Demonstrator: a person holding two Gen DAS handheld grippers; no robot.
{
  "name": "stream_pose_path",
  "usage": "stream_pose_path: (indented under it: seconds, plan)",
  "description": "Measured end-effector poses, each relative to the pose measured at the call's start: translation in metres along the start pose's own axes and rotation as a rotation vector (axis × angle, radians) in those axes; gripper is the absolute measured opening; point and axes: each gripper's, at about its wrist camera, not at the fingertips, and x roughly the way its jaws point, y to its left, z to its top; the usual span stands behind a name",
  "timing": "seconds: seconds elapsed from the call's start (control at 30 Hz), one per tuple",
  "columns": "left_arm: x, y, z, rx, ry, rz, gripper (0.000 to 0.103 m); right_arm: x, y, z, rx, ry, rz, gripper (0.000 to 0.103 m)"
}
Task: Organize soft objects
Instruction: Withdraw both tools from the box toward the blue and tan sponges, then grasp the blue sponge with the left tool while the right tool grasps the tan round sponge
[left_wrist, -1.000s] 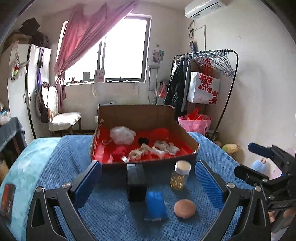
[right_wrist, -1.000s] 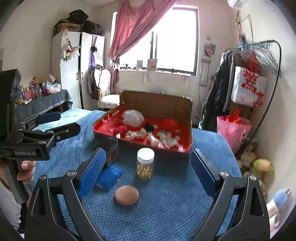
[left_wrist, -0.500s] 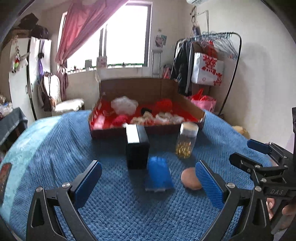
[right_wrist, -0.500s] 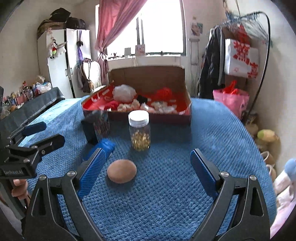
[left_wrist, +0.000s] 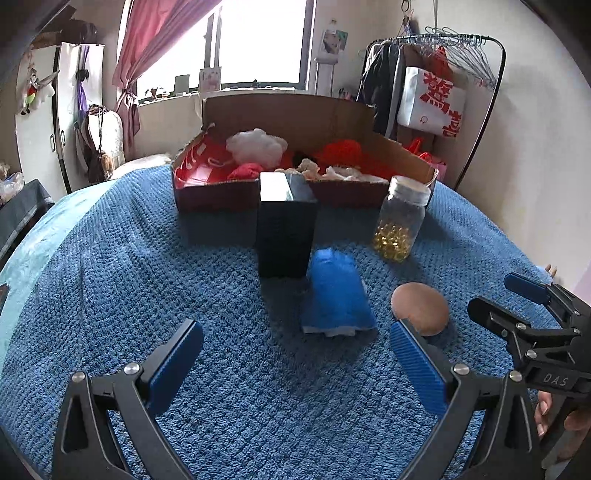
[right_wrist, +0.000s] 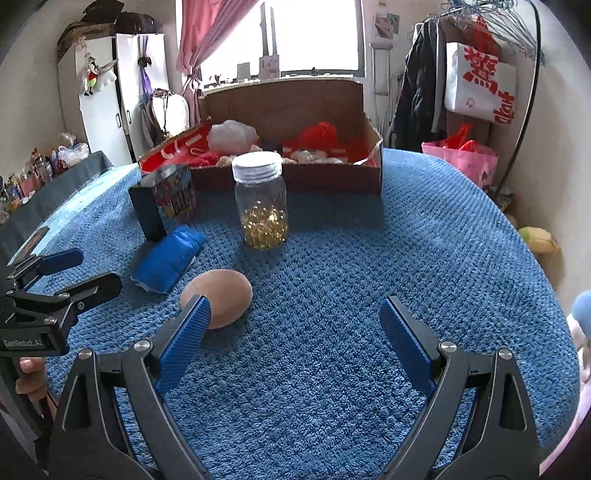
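The left hand-held gripper (left_wrist: 295, 354) stood wide open and empty above the blue knitted blanket (left_wrist: 110, 280); its ribbed blue pads touched nothing. At its 12 o'clock lay a folded blue terry cloth (left_wrist: 336, 295), soft and nubby, just beside a tall black rectangular box (left_wrist: 286, 229) standing upright. The right hand-held gripper (right_wrist: 293, 341) was equally wide and empty, with a smooth tan egg-shaped sponge (right_wrist: 221, 295) at its 10 o'clock, just behind the left pad. At 12 o'clock rose a clear glass jar with a white screw lid (right_wrist: 262, 199), holding golden capsules. Beyond it sat an open cardboard box with a red lining (right_wrist: 332, 177), filled with fluffy white, red and cream soft items.
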Motion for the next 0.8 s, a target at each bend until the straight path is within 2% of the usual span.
stream_pose_path:
  seconds: [0.37,0.5,0.7,0.8]
  plan:
    - [0.01,-0.001,0.0,0.011,0.042,0.0,0.103,0.012,0.001,-0.002,-0.013,0.048,0.02,0.094]
    - [0.016,-0.001,0.006,0.014,0.081,-0.014,0.103,0.019,0.001,0.002,-0.024,0.092,0.067,0.094]
    - [0.03,-0.005,0.02,0.035,0.129,-0.025,0.103,0.034,0.007,0.007,-0.114,0.186,0.154,0.094]
    - [0.037,-0.009,0.026,0.05,0.145,-0.028,0.097,0.04,0.012,0.009,-0.17,0.215,0.174,0.094]
